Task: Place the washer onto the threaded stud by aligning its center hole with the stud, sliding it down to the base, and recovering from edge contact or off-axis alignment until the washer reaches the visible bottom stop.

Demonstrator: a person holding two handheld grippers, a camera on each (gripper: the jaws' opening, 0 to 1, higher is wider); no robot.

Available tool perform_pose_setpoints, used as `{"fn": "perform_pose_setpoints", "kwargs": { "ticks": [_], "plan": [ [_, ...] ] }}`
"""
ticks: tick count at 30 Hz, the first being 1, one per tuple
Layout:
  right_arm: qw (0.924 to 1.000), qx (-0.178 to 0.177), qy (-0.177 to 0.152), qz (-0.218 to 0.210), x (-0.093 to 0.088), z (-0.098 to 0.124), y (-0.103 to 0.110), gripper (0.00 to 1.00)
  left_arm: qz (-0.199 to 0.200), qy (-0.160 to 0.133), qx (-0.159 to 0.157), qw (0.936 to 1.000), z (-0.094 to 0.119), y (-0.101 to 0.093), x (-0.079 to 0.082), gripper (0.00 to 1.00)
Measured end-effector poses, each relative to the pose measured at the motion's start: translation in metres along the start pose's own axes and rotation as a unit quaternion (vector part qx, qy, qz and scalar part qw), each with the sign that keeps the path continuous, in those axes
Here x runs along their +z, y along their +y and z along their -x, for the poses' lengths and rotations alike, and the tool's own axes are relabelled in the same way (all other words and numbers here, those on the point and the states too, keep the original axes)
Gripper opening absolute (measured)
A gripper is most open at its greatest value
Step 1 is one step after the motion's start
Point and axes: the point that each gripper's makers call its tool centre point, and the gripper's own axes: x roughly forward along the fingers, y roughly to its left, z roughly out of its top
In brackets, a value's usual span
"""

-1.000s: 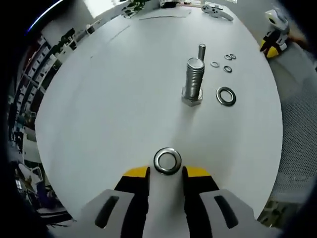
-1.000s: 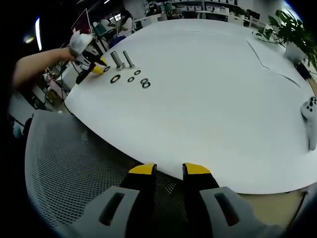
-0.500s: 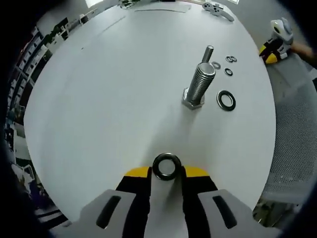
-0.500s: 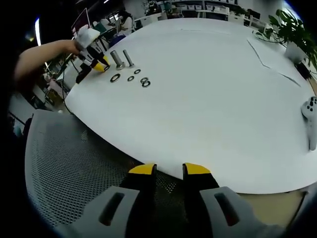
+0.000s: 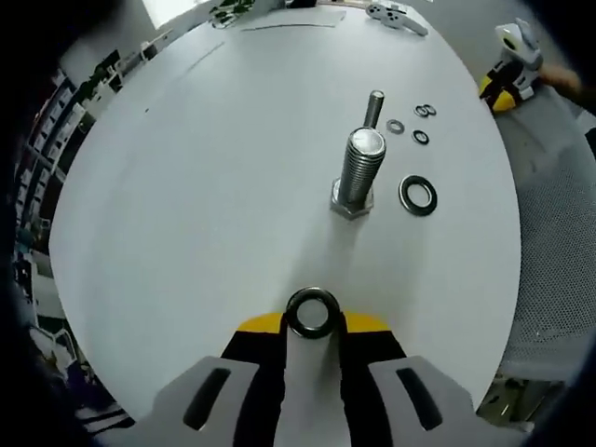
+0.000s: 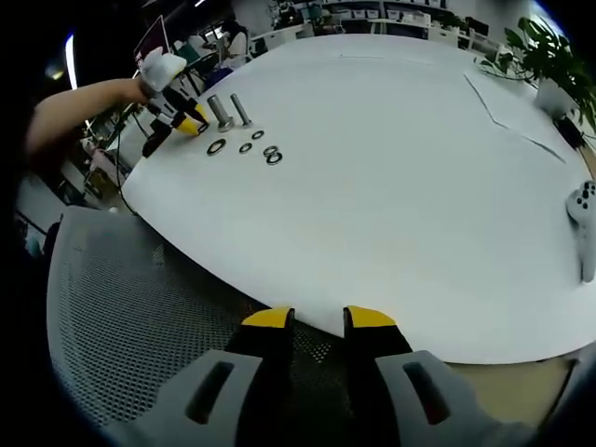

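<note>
Left gripper [image 5: 312, 328]: closed on a washer [image 5: 312, 312], which sits pinched between the yellow-tipped jaws at its two sides, hole facing the camera. It is held above the table [image 5: 186, 205], well short of the stud.
Washer: a dark metal ring, clear of the tabletop as far as the left gripper view lets me judge; the fisheye makes the height hard to read.
Stud [image 5: 357, 174]: a thick threaded bolt standing upright on its hex head on the white table, straight ahead of the left gripper. Nothing is on its thread.
Thin stud [image 5: 374, 105]: a slimmer one standing just behind the thick stud.
Spare washer [image 5: 417, 196]: a large ring lying flat on the table, just right of the thick stud's base.
Small washers [image 5: 420, 137]: three or four little rings lying near the thin stud, beyond the spare washer.
Right gripper [image 6: 319, 321]: its jaws stand a little apart with nothing between them, poised over a grey mesh chair [image 6: 130, 317] at the table's near edge, well away from the studs. In the left gripper view it shows small at the upper right.
Far side in the right gripper view: the left gripper, held by a person's hand [image 6: 158, 70], sits beside the two studs and the washers.
Other things: a white game controller [image 6: 585, 219] on the table at the right, a potted plant [image 6: 549, 51] at the upper right.
</note>
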Motion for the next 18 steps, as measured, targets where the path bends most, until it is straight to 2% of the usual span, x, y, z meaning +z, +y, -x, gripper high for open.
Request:
{"fn": "perform_pose_setpoints", "kwargs": {
  "ticks": [9, 13, 18],
  "plan": [
    [1.0000, 0.001, 0.000, 0.002, 0.000, 0.000, 0.000, 0.24, 0.007, -0.019, 0.017, 0.9997, 0.003, -0.006, 0.010, 0.19],
    [1.0000, 0.001, -0.001, 0.002, 0.000, 0.000, 0.000, 0.24, 0.028, -0.030, 0.026, 0.9988, 0.013, -0.003, 0.013, 0.19],
    [1.0000, 0.001, -0.001, 0.003, 0.000, 0.000, 0.000, 0.24, 0.023, -0.044, 0.034, 0.9982, 0.024, -0.007, 0.019, 0.19]
  ]
}}
